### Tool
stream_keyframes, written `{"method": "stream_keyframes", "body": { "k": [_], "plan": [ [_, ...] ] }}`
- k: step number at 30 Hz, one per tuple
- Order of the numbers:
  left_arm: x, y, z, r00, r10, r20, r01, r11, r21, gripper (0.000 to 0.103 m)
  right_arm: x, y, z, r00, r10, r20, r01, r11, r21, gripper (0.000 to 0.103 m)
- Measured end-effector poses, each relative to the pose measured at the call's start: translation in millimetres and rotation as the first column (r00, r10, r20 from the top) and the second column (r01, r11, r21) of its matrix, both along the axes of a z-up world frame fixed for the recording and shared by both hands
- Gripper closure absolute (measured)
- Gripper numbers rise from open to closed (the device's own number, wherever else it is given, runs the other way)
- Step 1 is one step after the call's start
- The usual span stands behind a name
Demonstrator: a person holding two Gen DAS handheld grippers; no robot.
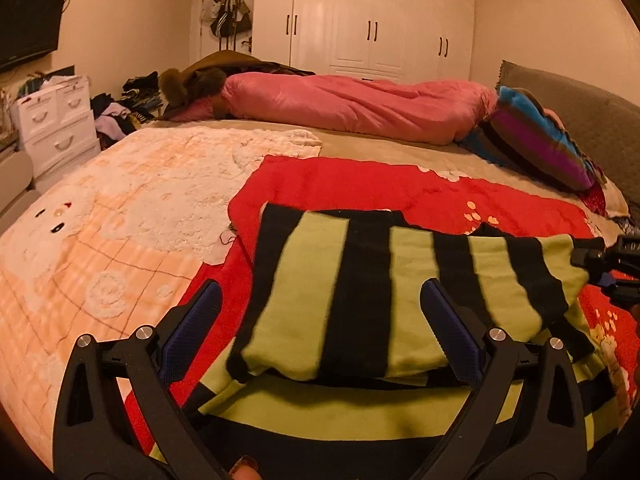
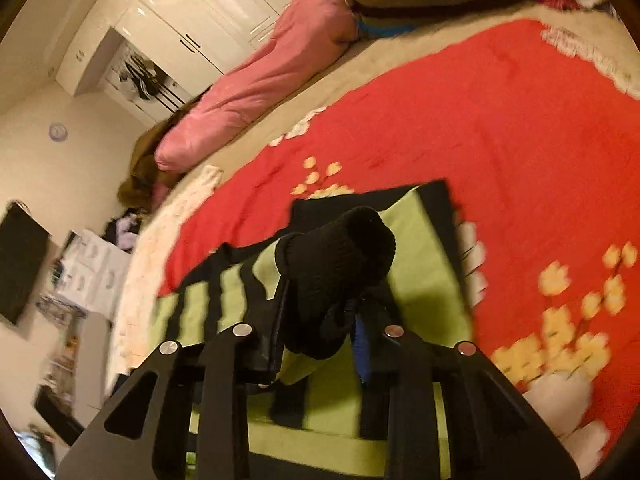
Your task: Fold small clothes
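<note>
A small green-and-black striped garment (image 1: pixel 360 292) lies partly folded on the red flowered blanket (image 1: pixel 360 184). My left gripper (image 1: pixel 324 320) hovers over its near edge, open, with the folded layer between the wide-apart fingers and neither pad touching it. At the right edge of the left wrist view, my right gripper (image 1: pixel 608 272) meets the garment's right end. In the right wrist view, my right gripper (image 2: pixel 320 320) is shut on a bunched black knitted cuff (image 2: pixel 340 256) of the garment (image 2: pixel 424 264), which rises between its fingers.
A pink quilt (image 1: pixel 352 104) and a striped pillow (image 1: pixel 536 140) lie at the far side of the bed. A cream blanket (image 1: pixel 120 216) covers the left part. White drawers (image 1: pixel 56 120), piled clothes and a wardrobe (image 1: pixel 368 20) stand beyond.
</note>
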State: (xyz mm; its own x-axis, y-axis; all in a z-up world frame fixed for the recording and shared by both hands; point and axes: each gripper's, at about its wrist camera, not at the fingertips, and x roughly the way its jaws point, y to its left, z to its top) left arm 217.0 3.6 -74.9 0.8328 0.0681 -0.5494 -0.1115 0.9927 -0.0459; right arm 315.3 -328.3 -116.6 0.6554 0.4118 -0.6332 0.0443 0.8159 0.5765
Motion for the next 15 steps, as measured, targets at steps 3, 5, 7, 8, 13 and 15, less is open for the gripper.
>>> {"method": "stream_keyframes", "body": {
  "k": [3,5,7,8,13,15],
  "plan": [
    [2.9,-2.2,-4.9,1.0,0.004,-0.021,-0.004,1.0,0.016,0.01,8.0,2.4,-16.9,0.996,-0.007,-0.087,-0.001,0.996,-0.089,0.063],
    [4.0,-3.7,-6.9,1.0,0.003,-0.031,-0.003,1.0,0.025,0.01,7.0,4.2,-24.9,0.993,-0.031,-0.114,0.016,0.992,-0.128,0.048],
    [3.9,-3.9,-5.9,1.0,0.003,-0.029,-0.002,1.0,0.026,0.01,-1.8,0.5,-25.6,0.994,-0.054,-0.099,0.043,0.993,-0.11,0.041],
    [4.0,-3.8,-5.6,1.0,0.004,-0.026,-0.003,1.0,0.026,0.01,-5.5,-1.2,-23.5,0.994,-0.064,-0.087,0.055,0.992,-0.11,0.033],
    [1.2,-5.5,-1.0,1.0,0.005,0.004,-0.005,0.999,0.034,0.01,-28.0,-11.5,10.6,0.991,-0.119,0.06,0.13,0.967,-0.219,0.031],
    [1.0,-9.5,-0.4,1.0,-0.011,0.011,0.011,0.999,0.042,0.01,-33.0,-1.7,22.9,0.991,-0.072,0.113,0.098,0.965,-0.244,0.032]
  ]
}}
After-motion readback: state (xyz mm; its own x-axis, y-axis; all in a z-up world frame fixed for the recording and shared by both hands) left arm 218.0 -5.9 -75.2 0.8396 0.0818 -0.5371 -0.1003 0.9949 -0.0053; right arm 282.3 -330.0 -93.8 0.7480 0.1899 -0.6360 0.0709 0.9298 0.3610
